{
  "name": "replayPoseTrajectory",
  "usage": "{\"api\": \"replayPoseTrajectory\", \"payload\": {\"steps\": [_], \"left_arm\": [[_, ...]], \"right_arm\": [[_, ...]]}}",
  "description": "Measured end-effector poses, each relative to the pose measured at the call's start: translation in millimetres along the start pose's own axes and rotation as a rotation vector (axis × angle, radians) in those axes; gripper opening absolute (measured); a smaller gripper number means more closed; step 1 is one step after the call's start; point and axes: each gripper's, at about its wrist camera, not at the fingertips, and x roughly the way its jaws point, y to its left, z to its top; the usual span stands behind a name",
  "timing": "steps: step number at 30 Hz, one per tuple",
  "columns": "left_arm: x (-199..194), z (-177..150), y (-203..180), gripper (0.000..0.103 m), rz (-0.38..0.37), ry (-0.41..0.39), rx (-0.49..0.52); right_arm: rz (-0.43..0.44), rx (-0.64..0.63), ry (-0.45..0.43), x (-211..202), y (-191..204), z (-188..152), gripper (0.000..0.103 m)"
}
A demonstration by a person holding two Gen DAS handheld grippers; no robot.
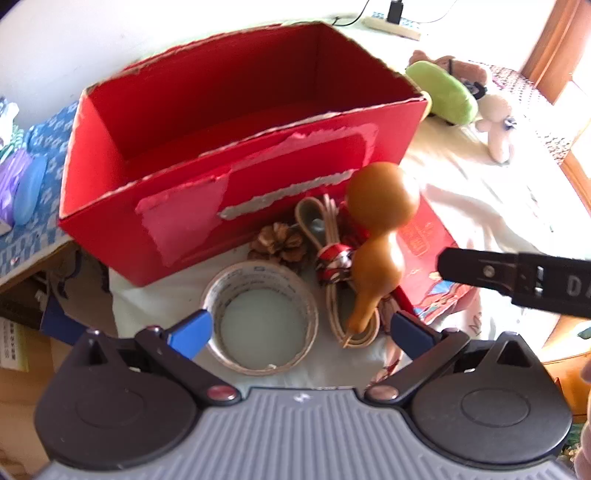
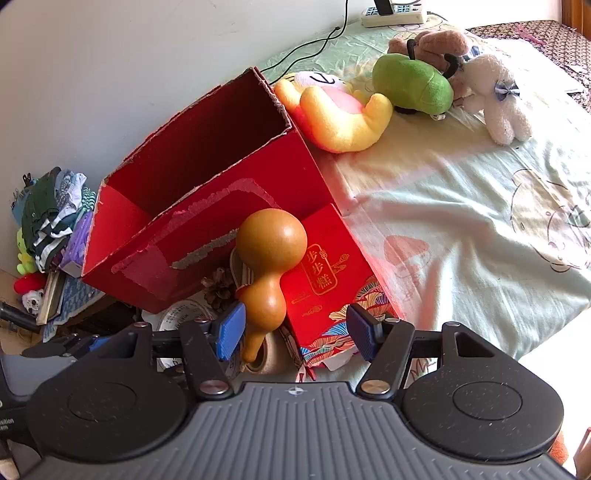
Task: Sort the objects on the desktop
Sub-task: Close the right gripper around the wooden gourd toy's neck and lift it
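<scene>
An open red cardboard box (image 1: 236,147) stands on the pale sheet; it also shows in the right wrist view (image 2: 207,206). In front of it lie a brown gourd (image 1: 380,229), a tape roll (image 1: 260,317), a pine cone (image 1: 279,242), a coiled beige cord (image 1: 332,266) and a flat red packet (image 2: 325,280). My left gripper (image 1: 299,332) is open just above the tape roll and cord. My right gripper (image 2: 295,330) is open, its left finger beside the gourd (image 2: 269,266), over the packet's near edge. One right finger (image 1: 509,277) shows in the left wrist view.
Plush toys lie behind the box on the right: a yellow one (image 2: 340,114), a green one (image 2: 413,85), a white one (image 2: 495,96). A power strip (image 2: 395,14) sits by the wall. Clothes and clutter (image 2: 51,218) pile at the left, off the bed edge.
</scene>
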Motion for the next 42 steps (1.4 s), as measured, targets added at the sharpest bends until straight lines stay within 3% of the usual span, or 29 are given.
{"api": "replayPoseTrajectory", "payload": {"steps": [3,5,9,14,17,20,26,27,30,31,35,37,42], "left_arm": [[-6.9,1.5,1.4,0.103,-0.048,-0.030,0.031],[-8.1,4.5,10.6,0.102,-0.111,-0.035,-0.005],[-19.1,8.3,20.0,0.102,-0.210,-0.118,-0.035],[-16.2,17.8,-1.3,0.102,-0.291,-0.153,0.018],[-2.4,22.3,-20.0,0.102,-0.311,-0.136,0.065],[19.6,31.1,-35.2,0.102,-0.293,-0.112,0.078],[48.2,42.0,-33.7,0.100,-0.295,-0.036,-0.022],[51.8,43.7,-33.8,0.098,-0.294,-0.028,-0.039],[52.9,44.6,-35.4,0.073,-0.296,-0.002,-0.074],[54.9,45.4,-37.1,0.069,-0.278,0.002,-0.082],[60.2,43.0,-38.1,0.062,-0.253,0.016,-0.138],[58.0,43.4,-39.2,0.049,-0.248,0.018,-0.154],[54.0,43.3,-51.6,0.043,-0.228,0.012,-0.157]], "right_arm": [[0.023,-0.002,-0.003,1.0,-1.4,3.5,0.064],[0.030,-0.004,-0.007,2.2,-2.6,6.8,0.064],[0.063,0.009,-0.018,5.7,-10.5,15.6,0.064],[0.123,0.031,0.027,22.6,-23.8,28.0,0.065],[0.209,0.057,0.074,32.7,-30.8,38.9,0.065],[0.243,0.035,0.113,41.1,-31.2,50.2,0.066],[0.265,-0.050,0.194,58.1,-27.8,65.5,0.071],[0.273,-0.059,0.211,61.2,-27.5,67.3,0.071],[0.293,-0.086,0.272,72.1,-27.8,72.7,0.071],[0.301,-0.091,0.289,75.0,-28.2,73.8,0.071],[0.334,-0.099,0.345,85.0,-31.8,78.1,0.066],[0.349,-0.112,0.369,87.1,-34.1,80.0,0.063],[0.356,-0.165,0.381,82.3,-39.2,87.6,0.063]]}}
